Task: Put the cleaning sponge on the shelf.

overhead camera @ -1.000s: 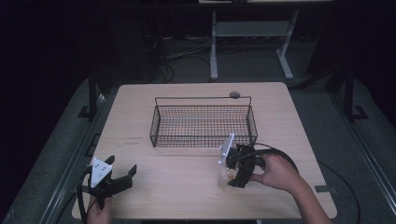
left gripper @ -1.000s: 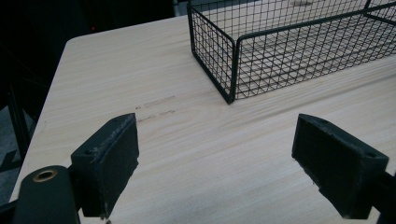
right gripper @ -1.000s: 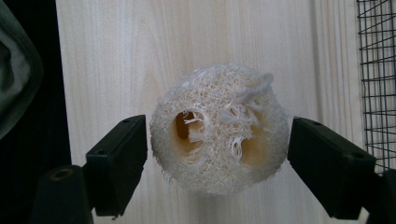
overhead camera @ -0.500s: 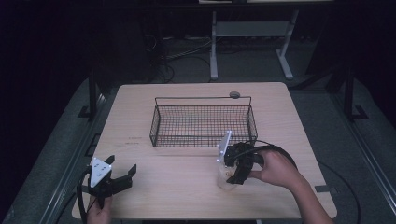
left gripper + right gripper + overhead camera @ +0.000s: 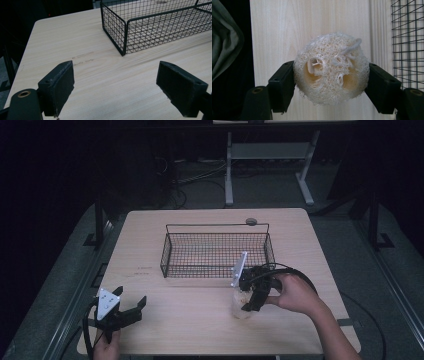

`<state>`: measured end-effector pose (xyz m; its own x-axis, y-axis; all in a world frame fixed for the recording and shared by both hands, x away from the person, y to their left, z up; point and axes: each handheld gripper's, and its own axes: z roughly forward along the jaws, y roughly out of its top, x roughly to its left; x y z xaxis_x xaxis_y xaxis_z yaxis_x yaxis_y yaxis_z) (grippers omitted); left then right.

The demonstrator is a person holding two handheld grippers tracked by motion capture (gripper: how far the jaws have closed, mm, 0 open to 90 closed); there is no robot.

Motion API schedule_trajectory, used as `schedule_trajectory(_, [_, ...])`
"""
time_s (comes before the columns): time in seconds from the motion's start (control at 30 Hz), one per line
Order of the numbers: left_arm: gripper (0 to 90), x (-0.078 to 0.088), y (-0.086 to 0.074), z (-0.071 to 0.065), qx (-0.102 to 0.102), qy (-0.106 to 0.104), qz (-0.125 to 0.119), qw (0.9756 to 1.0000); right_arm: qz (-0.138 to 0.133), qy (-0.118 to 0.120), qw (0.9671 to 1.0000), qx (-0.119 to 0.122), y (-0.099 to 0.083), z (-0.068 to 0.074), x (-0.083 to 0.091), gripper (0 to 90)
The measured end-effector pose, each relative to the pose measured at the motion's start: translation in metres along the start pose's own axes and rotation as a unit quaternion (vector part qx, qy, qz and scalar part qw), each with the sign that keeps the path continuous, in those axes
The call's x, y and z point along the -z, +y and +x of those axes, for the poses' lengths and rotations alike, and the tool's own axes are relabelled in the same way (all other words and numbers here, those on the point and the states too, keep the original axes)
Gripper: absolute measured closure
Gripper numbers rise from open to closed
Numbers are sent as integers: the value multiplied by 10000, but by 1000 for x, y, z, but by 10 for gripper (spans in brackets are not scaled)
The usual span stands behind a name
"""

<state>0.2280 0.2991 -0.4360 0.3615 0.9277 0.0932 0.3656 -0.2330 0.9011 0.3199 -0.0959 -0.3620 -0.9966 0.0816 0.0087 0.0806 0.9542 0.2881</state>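
A pale, round loofah sponge (image 5: 331,68) with holes through it sits between the two black jaws of my right gripper (image 5: 332,76), which is shut on its sides. From above, the loofah (image 5: 241,306) hangs under that gripper (image 5: 248,299) over the table's front right part, just in front of the black wire basket (image 5: 215,225). My left gripper (image 5: 131,298) rests near the front left corner, open, nothing between its pads (image 5: 60,85). In the left gripper view the basket's corner (image 5: 124,37) lies ahead to the right.
A small grey round object (image 5: 251,221) lies on the light wooden table (image 5: 150,230) behind the basket. The basket's mesh wall (image 5: 409,37) runs along the right edge of the right gripper view. Dark floor, cables and a white stand surround the table.
The right hand with the loofah has drifted slightly toward the basket. The left gripper has stayed still.
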Motion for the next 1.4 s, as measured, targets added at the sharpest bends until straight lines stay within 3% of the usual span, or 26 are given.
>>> schedule_trajectory(0.77, [140, -1, 0, 1, -2, -1, 2, 10000, -94, -73, 9999, -14, 21, -24, 34, 289])
schedule_trajectory(1.4, [140, 1, 0, 3, 96, 21, -42, 9999, -66, -138, 9998, -138, 36, -52, 52, 289])
